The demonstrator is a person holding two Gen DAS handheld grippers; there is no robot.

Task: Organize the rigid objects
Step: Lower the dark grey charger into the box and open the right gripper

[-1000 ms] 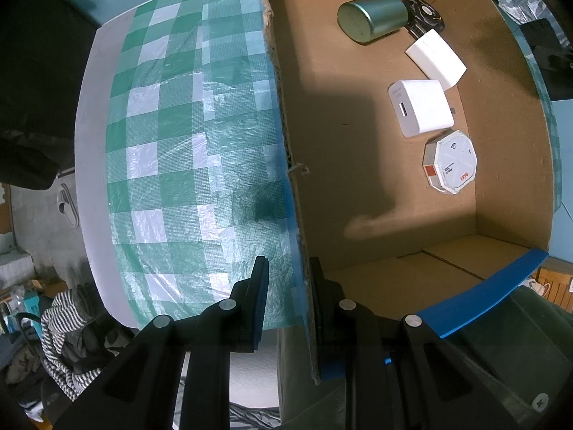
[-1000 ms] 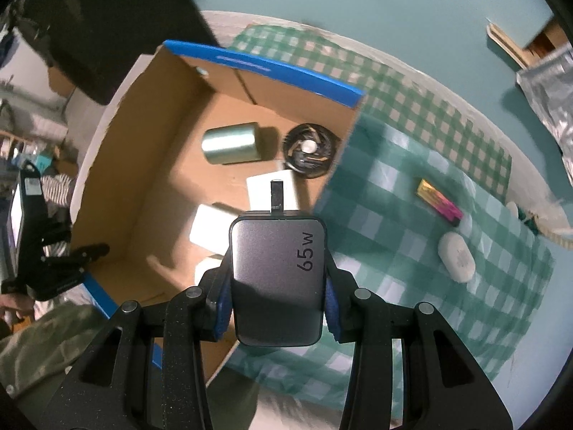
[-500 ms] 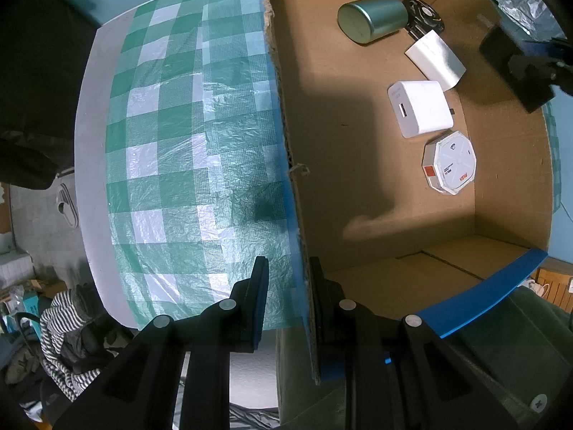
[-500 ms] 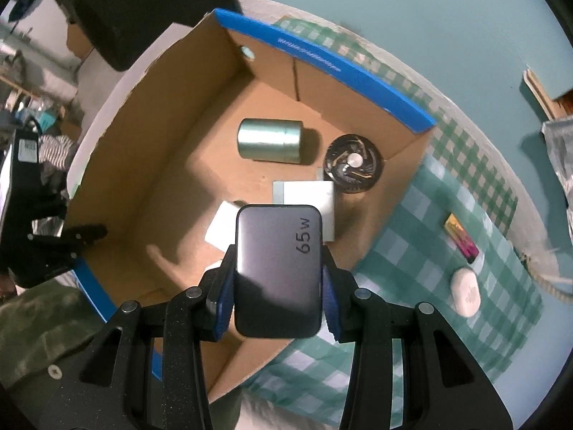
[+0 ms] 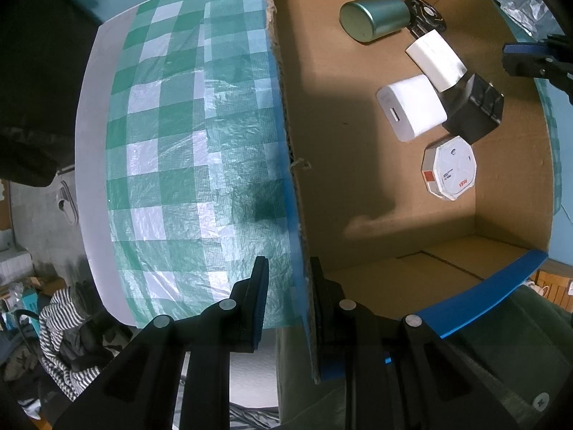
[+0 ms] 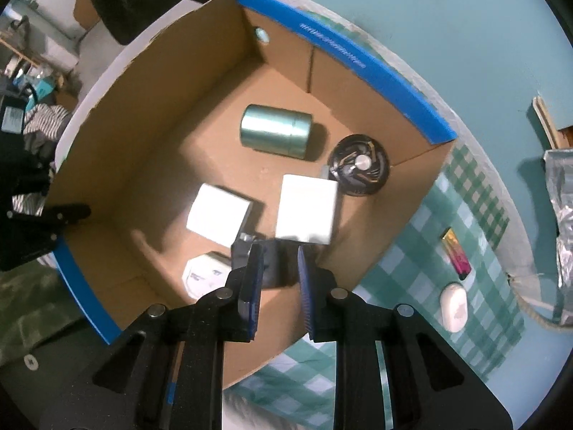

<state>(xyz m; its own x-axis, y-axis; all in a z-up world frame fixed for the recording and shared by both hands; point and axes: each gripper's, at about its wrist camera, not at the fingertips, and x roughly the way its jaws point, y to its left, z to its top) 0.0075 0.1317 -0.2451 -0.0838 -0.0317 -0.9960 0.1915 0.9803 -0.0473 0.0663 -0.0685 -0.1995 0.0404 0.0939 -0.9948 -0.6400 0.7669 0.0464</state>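
Inside the cardboard box [image 6: 150, 136], a dark blocky charger [image 5: 472, 109] lies below the right gripper's [image 6: 280, 279] empty, parted jaws.

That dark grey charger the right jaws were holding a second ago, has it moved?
Yes. The charger has left the right gripper and now lies on the floor of the box, between the two white adapters and the octagonal pack.

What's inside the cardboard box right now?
Inside the cardboard box: green can, black disc, two white chargers, dark charger, octagonal white box. The right gripper partly hides the dark charger.
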